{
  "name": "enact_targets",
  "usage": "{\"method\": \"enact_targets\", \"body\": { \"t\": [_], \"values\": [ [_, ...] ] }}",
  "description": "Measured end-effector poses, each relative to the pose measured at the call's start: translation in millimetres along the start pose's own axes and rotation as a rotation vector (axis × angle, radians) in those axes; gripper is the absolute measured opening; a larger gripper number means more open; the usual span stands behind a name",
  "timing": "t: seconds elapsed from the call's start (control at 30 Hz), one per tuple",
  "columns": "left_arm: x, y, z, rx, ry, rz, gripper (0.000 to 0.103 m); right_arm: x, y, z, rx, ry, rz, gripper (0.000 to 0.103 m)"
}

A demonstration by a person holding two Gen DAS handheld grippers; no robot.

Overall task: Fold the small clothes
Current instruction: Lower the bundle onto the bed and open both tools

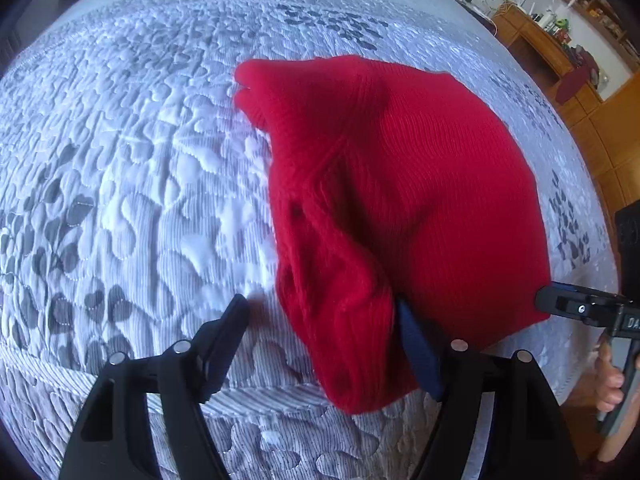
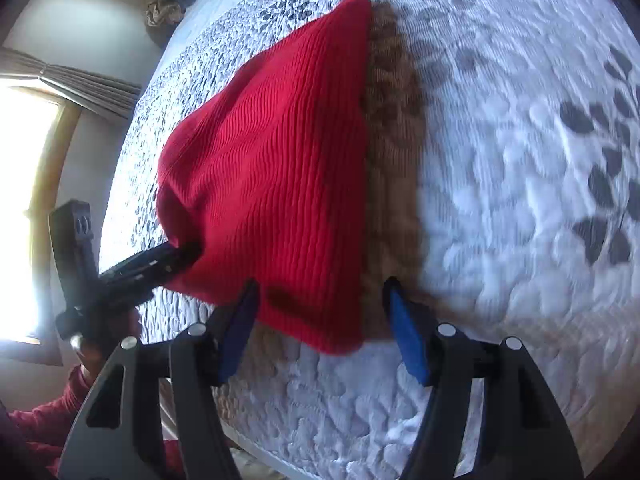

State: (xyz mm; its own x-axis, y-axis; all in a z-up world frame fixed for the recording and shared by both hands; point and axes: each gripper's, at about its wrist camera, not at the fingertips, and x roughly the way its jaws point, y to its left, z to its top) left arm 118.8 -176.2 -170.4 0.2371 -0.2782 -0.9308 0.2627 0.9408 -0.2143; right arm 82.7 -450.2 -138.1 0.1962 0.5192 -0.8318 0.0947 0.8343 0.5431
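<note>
A red ribbed knit garment point(image 1: 400, 200) lies on the quilted bedspread point(image 1: 140, 160), partly lifted near the bed's front edge. My left gripper point(image 1: 324, 328) stands wide open at its near left edge, the cloth draped over the right finger point(image 1: 416, 348). In the right wrist view the garment point(image 2: 272, 168) rises off the bed. My right gripper point(image 2: 320, 312) is wide open around its near corner. The right gripper also shows in the left wrist view point(image 1: 580, 308), touching the garment's right corner. The left gripper shows in the right wrist view point(image 2: 160, 260), under the garment's left corner.
The white and grey bedspread point(image 2: 520, 200) covers the whole bed. Wooden shelves and a desk point(image 1: 560, 52) stand beyond the bed's right side. A bright window with a curtain point(image 2: 32, 160) is at the left. A pile of fabric point(image 2: 168, 4) lies at the bed's far end.
</note>
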Motion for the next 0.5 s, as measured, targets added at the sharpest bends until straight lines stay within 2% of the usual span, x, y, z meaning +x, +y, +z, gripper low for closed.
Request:
{"method": "enact_targets", "body": {
  "t": [0.07, 0.1, 0.2, 0.4, 0.5],
  "values": [
    [-0.7, -2.0, -3.3, -0.006, -0.012, 0.013, 0.073, 2.7, 1.1, -2.7, 0.003, 0.002, 0.005, 0.054],
    [-2.1, -2.9, -4.7, -0.012, -0.014, 0.014, 0.071, 4.2, 1.2, -5.2, 0.008, 0.006, 0.009, 0.043],
    [-6.2, -4.3, -7.8, -0.03, -0.006, -0.016, 0.057, 5.8, 3.7, -8.4, 0.012, 0.016, 0.018, 0.021],
    [-13.1, -7.1, -13.0, -0.059, 0.003, -0.048, 0.046, -19.5, 14.9, -17.2, -0.021, -0.013, 0.022, 0.016],
    [-19.0, -10.8, -16.0, -0.054, -0.003, -0.039, 0.043, -27.1, 22.6, -16.8, -0.041, -0.021, 0.023, 0.015]
  ]
}}
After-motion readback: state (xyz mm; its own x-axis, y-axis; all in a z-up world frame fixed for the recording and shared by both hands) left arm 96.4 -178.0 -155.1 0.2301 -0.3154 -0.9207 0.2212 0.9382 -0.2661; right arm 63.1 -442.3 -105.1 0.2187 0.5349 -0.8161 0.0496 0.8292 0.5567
